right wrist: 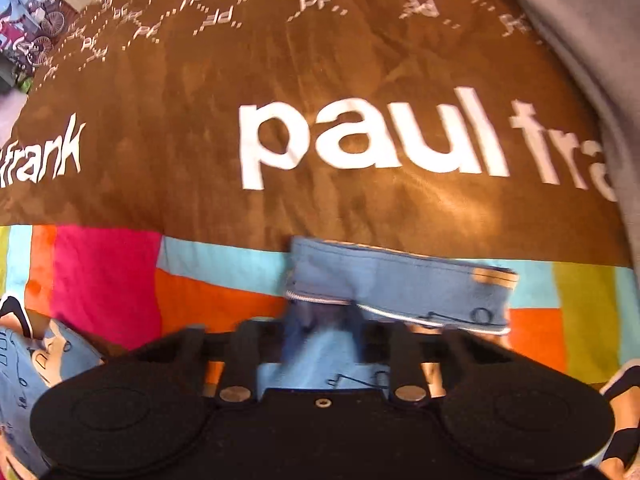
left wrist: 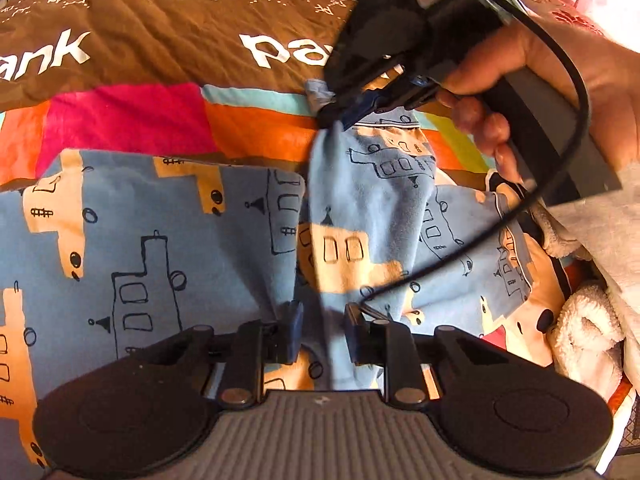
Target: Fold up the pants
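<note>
Blue pants [left wrist: 160, 240] printed with orange shapes and black line drawings lie spread on a colourful blanket [left wrist: 132, 120]. My left gripper [left wrist: 323, 320] points down onto them, and a raised fold of the blue cloth fills the gap between its fingers [left wrist: 294, 320]. The right gripper [left wrist: 340, 116], held by a person's hand [left wrist: 500, 80], pinches the cloth at the far edge and lifts it into a ridge. In the right wrist view my right gripper [right wrist: 320, 322] is blurred and shut on blue cloth, with the pants' piped band [right wrist: 400, 284] just beyond it.
The blanket's brown part [right wrist: 320, 60] with white lettering stretches beyond the pants. A white fluffy towel [left wrist: 584, 328] lies at the right. A black cable [left wrist: 576, 128] hangs from the right gripper across the pants. Grey cloth [right wrist: 580, 40] sits at the far right.
</note>
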### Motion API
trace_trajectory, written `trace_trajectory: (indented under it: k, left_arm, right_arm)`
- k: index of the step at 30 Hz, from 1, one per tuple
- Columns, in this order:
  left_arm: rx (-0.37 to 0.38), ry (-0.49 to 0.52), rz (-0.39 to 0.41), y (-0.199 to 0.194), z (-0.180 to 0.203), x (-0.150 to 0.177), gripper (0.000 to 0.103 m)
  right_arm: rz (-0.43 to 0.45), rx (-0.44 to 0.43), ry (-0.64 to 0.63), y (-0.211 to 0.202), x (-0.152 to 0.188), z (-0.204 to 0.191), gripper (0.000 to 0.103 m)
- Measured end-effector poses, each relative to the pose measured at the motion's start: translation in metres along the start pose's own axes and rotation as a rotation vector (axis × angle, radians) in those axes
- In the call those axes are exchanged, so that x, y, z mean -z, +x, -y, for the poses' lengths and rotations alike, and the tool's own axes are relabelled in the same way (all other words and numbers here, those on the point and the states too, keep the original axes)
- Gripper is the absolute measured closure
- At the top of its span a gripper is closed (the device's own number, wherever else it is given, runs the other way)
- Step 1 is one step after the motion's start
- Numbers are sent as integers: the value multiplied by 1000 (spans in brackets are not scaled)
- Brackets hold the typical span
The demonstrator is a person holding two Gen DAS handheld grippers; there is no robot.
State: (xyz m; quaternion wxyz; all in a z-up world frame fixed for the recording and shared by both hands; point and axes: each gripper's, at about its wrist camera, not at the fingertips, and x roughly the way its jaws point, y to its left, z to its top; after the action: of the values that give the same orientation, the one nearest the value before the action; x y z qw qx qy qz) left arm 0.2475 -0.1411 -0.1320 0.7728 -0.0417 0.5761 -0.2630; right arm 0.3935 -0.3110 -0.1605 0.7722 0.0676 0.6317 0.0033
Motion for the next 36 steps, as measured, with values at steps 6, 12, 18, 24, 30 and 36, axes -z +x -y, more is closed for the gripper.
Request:
trace_trajectory:
  k: [6, 12, 18, 24, 30, 36]
  left_arm:
    - [-20, 79, -1, -3, 5, 3, 97]
    - [-49, 239, 25, -10, 24, 3, 103]
    - [-88, 462, 46, -19, 65, 7, 103]
    - [-105, 694, 8, -9, 106, 28, 103]
    - [-74, 714, -75, 7, 119, 24, 103]
    - [-57, 654, -68, 12, 126, -33, 101]
  right_arm:
    - [155, -82, 117, -33, 29, 33, 99]
    - [370, -145, 188, -89, 75, 64, 99]
    - [501, -104, 260, -144, 140, 98, 99]
    - [475, -39, 491, -147, 220, 138, 99]
    - [383, 4, 616, -106, 263, 161, 94]
    - [387, -22, 678, -103, 279, 178, 76]
